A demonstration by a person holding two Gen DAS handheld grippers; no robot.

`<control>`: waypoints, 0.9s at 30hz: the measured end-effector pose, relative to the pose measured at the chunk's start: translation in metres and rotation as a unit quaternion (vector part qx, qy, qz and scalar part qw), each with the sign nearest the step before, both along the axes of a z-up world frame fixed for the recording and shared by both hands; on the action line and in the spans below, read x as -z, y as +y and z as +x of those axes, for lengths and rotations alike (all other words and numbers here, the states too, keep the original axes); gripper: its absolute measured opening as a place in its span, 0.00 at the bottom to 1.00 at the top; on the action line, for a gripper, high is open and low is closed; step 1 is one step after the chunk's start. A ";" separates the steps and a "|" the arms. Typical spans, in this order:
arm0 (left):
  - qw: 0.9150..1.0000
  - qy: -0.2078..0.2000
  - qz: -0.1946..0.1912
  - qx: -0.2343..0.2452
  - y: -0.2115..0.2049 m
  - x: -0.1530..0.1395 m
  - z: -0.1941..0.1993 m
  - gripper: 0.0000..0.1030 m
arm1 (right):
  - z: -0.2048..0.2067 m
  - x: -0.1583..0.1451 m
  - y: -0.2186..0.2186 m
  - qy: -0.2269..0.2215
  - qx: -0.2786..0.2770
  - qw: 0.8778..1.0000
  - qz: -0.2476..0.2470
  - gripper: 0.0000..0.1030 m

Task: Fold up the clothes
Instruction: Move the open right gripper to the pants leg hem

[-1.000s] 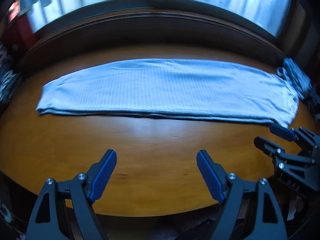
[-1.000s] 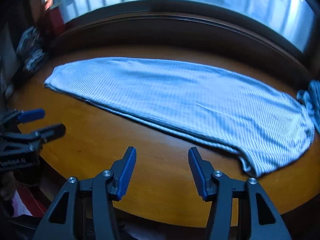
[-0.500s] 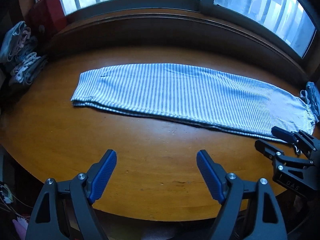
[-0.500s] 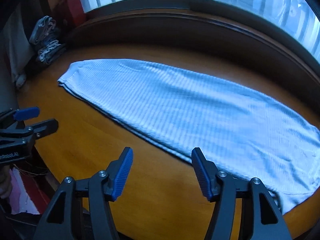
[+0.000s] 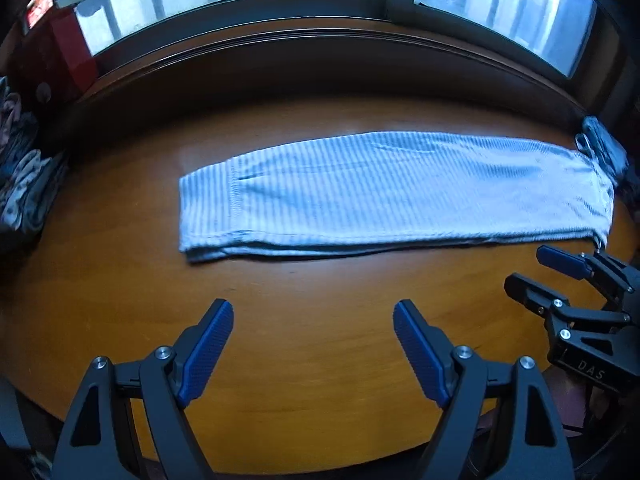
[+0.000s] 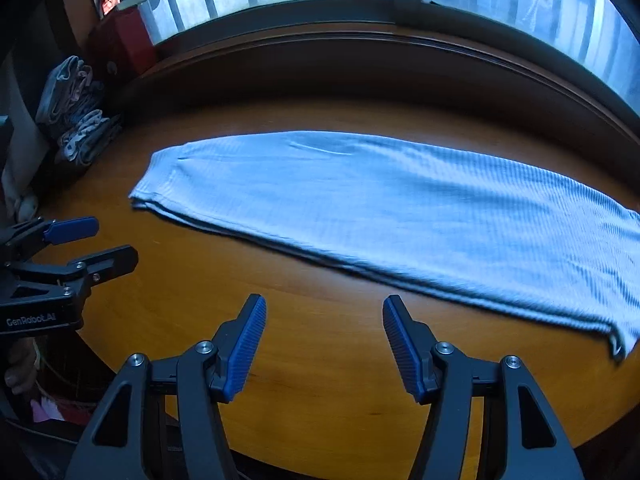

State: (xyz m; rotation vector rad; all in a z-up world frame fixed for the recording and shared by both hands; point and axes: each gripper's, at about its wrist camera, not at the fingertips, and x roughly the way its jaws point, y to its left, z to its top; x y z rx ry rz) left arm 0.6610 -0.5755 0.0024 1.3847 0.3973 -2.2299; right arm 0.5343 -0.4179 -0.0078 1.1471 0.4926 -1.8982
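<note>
Two readable marks: "DAS" on right black two-finger gripper (image 5: 532, 268) seen from left wrist, "GenRobot.AI" on left black two-finger gripper (image 6: 104, 244) seen from right wrist. Both spread wide, empty (blue pads), above round orange-brown wooden table (image 5: 320, 340). Pale blue striped folded garment (image 5: 392, 192) flat across table. Patterned clothes pile (image 6: 76, 120) clearer from right wrist.

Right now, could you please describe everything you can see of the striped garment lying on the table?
The striped garment is light blue with fine ribbed stripes, apparently a soft knit. It lies flat on the wooden table, folded lengthwise into a long narrow band with layered edges along its near side. A stitched seam crosses it near its left end. Its right end lies against a small bundle of grey cloth. Both the left gripper and right gripper are open and clear of it.
</note>
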 end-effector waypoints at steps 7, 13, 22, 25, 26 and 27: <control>1.000 0.010 0.010 0.015 -0.016 0.001 0.018 0.79 | 0.030 -0.002 -0.024 0.009 0.002 1.000 0.014 0.59; 1.000 0.005 0.019 -0.008 -0.029 0.000 0.025 0.79 | 0.030 0.002 -0.035 -0.005 -0.002 1.000 0.010 0.59; 1.000 0.008 0.026 0.016 -0.057 -0.003 0.030 0.79 | 0.043 0.000 -0.046 -0.001 0.004 1.000 -0.005 0.59; 0.999 0.006 0.030 0.045 -0.073 -0.002 0.027 0.79 | 0.050 0.000 -0.056 0.000 0.024 1.000 -0.001 0.59; 0.998 0.003 0.032 0.054 -0.080 -0.001 0.026 0.79 | 0.052 0.001 -0.059 -0.004 0.031 0.999 -0.003 0.59; 0.998 0.002 0.032 0.063 -0.087 -0.001 0.025 0.79 | 0.056 0.001 -0.065 -0.007 0.044 0.999 -0.004 0.59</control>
